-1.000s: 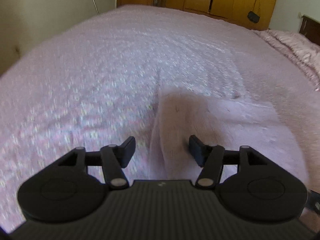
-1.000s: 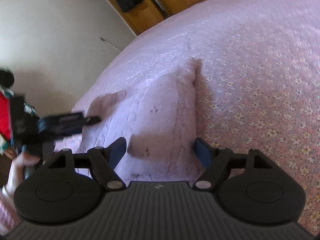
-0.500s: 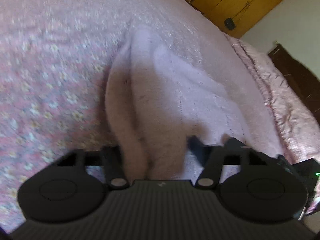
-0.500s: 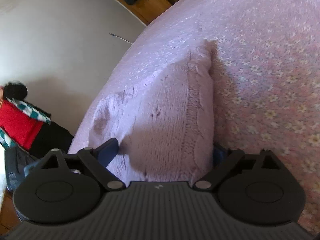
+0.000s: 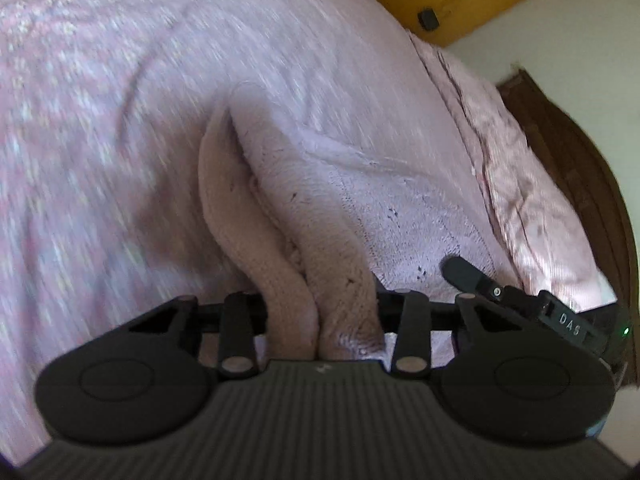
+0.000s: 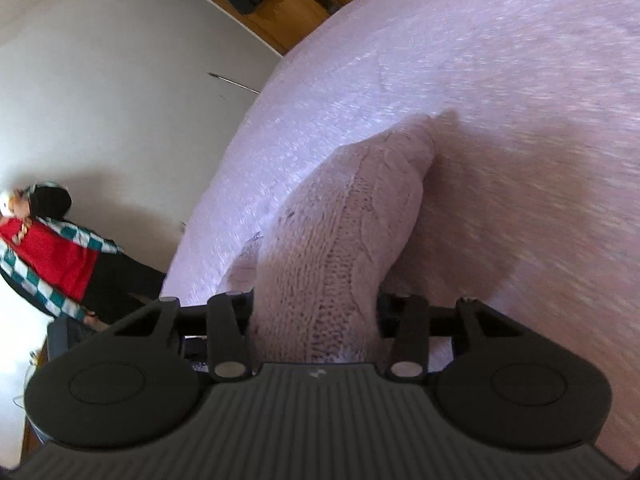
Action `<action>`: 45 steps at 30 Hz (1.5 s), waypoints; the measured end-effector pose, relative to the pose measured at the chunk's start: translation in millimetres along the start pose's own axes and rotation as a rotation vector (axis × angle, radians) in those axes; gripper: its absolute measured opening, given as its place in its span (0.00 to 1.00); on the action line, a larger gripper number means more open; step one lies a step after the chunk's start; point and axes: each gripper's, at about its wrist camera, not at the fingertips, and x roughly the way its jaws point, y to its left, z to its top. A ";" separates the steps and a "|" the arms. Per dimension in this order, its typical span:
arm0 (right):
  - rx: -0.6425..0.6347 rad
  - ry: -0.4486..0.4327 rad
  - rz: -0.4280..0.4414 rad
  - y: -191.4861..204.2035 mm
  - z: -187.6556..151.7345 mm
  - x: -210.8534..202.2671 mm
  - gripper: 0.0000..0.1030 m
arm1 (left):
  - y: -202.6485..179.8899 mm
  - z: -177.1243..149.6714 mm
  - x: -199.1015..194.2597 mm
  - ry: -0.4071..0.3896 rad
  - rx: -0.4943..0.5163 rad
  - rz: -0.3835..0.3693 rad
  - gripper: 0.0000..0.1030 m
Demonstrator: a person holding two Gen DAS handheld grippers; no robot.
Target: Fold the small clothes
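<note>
Left gripper (image 5: 322, 312): matte black, ribbed housing along the bottom edge with a small pale logo at centre. Two round disc housings flank the ribbed housing, each with a recessed circle. Two flat link arms above it, silver pivot pin at each base.

Right gripper (image 6: 316, 312): same build — black ribbed housing, twin discs, silver pins. Seen from the left wrist view, its finger (image 5: 464, 274) is black, with a small screw, "DAS" lettering and a green LED behind.
</note>
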 end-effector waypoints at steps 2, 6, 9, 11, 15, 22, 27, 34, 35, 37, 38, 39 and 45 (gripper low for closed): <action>-0.002 0.003 -0.025 -5.0 -10.1 -23.6 0.48 | -11.5 -20.1 -2.4 0.018 0.024 0.002 0.40; 0.010 0.003 -0.079 -14.4 -35.3 -65.0 0.49 | -30.2 -51.3 -2.1 0.049 0.081 0.012 0.40; 0.021 0.011 -0.111 -24.5 -52.6 -78.6 0.49 | -34.5 -68.0 2.8 0.071 0.121 0.057 0.42; 0.028 0.028 -0.130 -31.0 -64.2 -76.4 0.50 | -39.8 -77.5 6.8 0.078 0.190 0.128 0.45; -0.013 0.031 -0.204 -34.7 -78.4 -60.5 0.55 | -41.7 -93.6 -4.2 0.050 0.280 0.203 0.47; -0.091 -0.033 -0.297 -28.3 -90.1 -78.3 0.74 | -40.6 -103.8 -31.2 -0.013 0.253 0.273 0.54; -0.158 -0.061 -0.330 -20.0 -101.1 -91.7 0.81 | -42.7 -115.4 -45.4 -0.016 0.254 0.284 0.56; -0.192 -0.068 -0.356 -16.3 -126.7 -112.5 0.93 | -50.6 -147.8 -53.8 -0.051 0.317 0.385 0.81; -0.193 -0.067 -0.363 -17.9 -130.3 -113.9 0.96 | -49.9 -151.8 -53.7 -0.054 0.319 0.400 0.81; -0.197 -0.060 -0.393 -20.6 -138.0 -114.3 0.99 | -50.0 -162.4 -51.6 -0.061 0.327 0.427 0.81; -0.200 -0.056 -0.408 -21.8 -142.1 -113.7 1.00 | -49.7 -166.7 -51.5 -0.073 0.331 0.435 0.81; -0.203 -0.046 -0.424 -24.0 -146.5 -112.1 1.00 | -51.9 -174.0 -50.2 -0.088 0.339 0.449 0.81; -0.241 0.021 -0.469 -30.9 -172.7 -96.8 1.00 | -64.6 -201.8 -28.0 -0.037 0.426 0.464 0.81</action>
